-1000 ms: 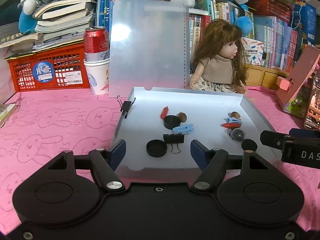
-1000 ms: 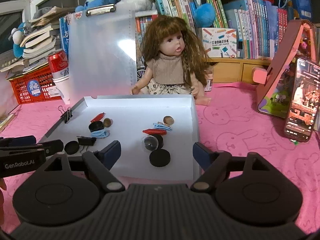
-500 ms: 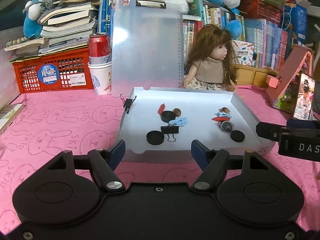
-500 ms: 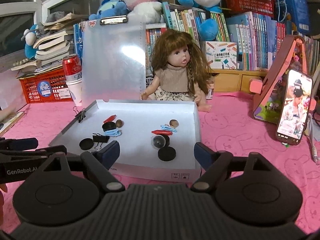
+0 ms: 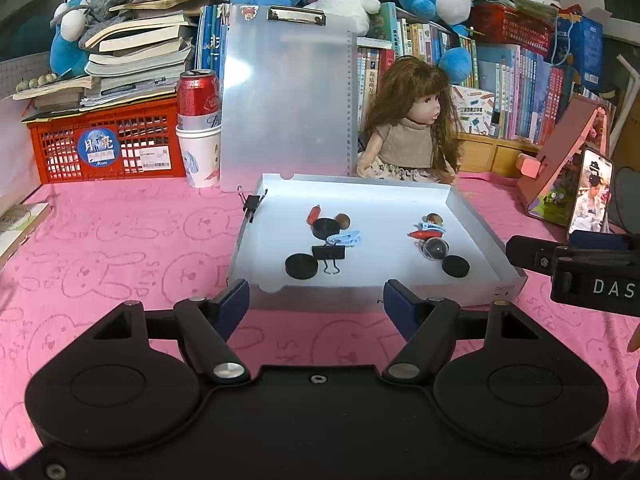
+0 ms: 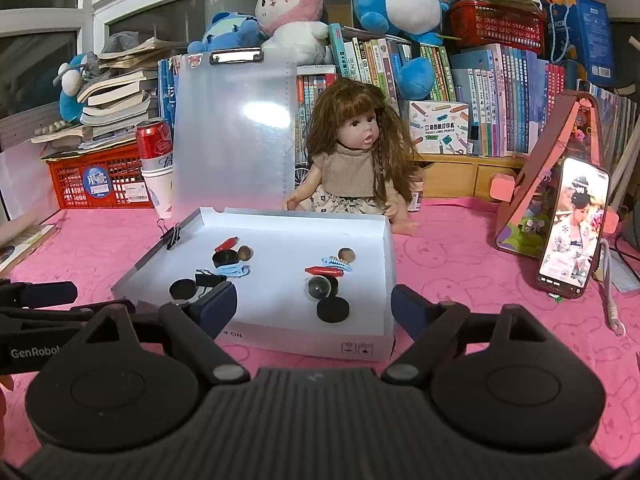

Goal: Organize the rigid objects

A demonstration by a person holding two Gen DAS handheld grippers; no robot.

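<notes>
A shallow white tray (image 5: 476,220) (image 6: 300,344) lies on the pink cloth and holds two clusters of small items. The left cluster has a black disc (image 5: 302,266), a black binder clip (image 5: 329,253), a blue clip (image 5: 346,239) and a black cap (image 5: 325,227). The right cluster has a red piece (image 5: 424,235), a clear ball (image 5: 435,249) and a black disc (image 5: 456,267) (image 6: 333,310). My left gripper (image 5: 315,298) stands open just short of the tray's near wall, empty. My right gripper (image 6: 313,302) is open too, at the near right corner, holding nothing.
A doll (image 5: 412,128) sits behind the tray beside an upright clear clipboard (image 5: 288,96). A red can on a paper cup (image 5: 199,120) and a red crate (image 5: 104,148) stand at the back left. A phone (image 6: 574,232) leans on a pink stand at right.
Both grippers have drawn back from the tray and risen slightly, so the tray looks smaller and farther. The items in the tray have not moved.
</notes>
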